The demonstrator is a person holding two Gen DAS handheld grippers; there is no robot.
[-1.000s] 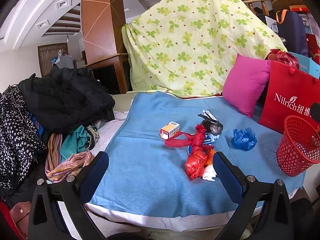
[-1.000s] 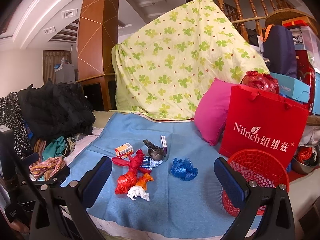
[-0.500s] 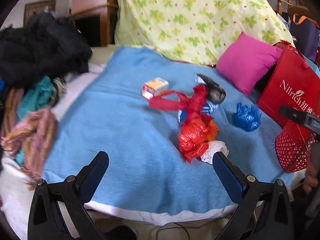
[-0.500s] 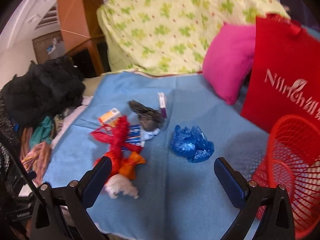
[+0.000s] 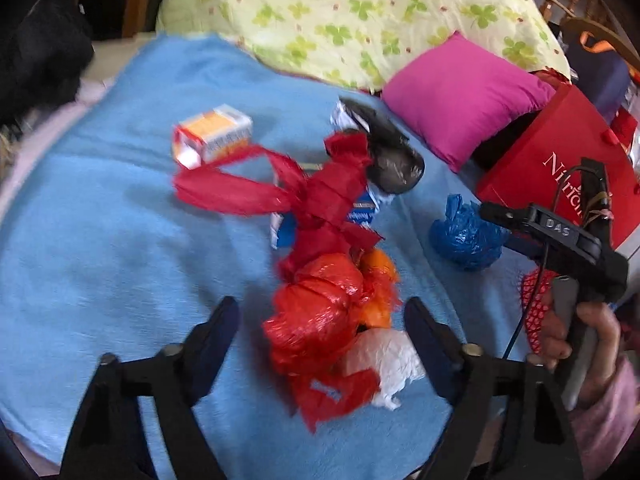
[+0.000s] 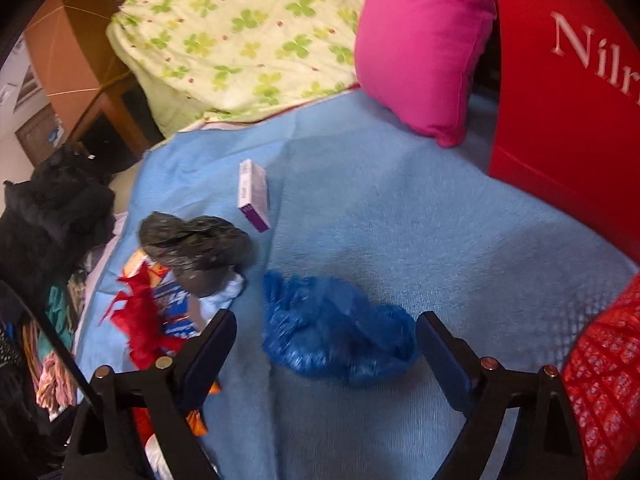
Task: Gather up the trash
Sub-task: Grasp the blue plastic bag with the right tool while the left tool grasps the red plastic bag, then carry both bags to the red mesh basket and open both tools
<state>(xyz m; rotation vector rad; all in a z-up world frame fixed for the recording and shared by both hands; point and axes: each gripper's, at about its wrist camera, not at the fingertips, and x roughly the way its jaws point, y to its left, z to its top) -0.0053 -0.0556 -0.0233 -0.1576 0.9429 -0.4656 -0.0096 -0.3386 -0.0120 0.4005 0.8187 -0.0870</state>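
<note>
Trash lies on a blue blanket (image 5: 100, 240). My left gripper (image 5: 324, 332) hangs low over a crumpled red plastic bag (image 5: 316, 320); its jaws are closing with the bag between them, the pads not touching it. An orange scrap (image 5: 380, 280) and a white wad (image 5: 388, 360) lie against that bag. My right gripper (image 6: 326, 334) straddles a blue plastic bag (image 6: 336, 332), jaws closing, pads just clear of it. A black bag (image 6: 196, 248), a purple-white box (image 6: 254, 194) and an orange-white box (image 5: 212, 136) lie farther back. A red mesh basket (image 6: 600, 380) stands at the right.
A pink cushion (image 6: 420, 48) and a red paper carrier bag (image 6: 560, 120) stand behind the basket. A clover-print sheet (image 5: 360, 12) covers the back. Dark clothes (image 6: 48, 216) are heaped at the left. A hand (image 5: 576, 332) holds the right tool's handle.
Both grippers came down and forward onto the trash pile. Their jaws have narrowed a little. The red bag now sits between the left fingers, the blue bag between the right ones.
</note>
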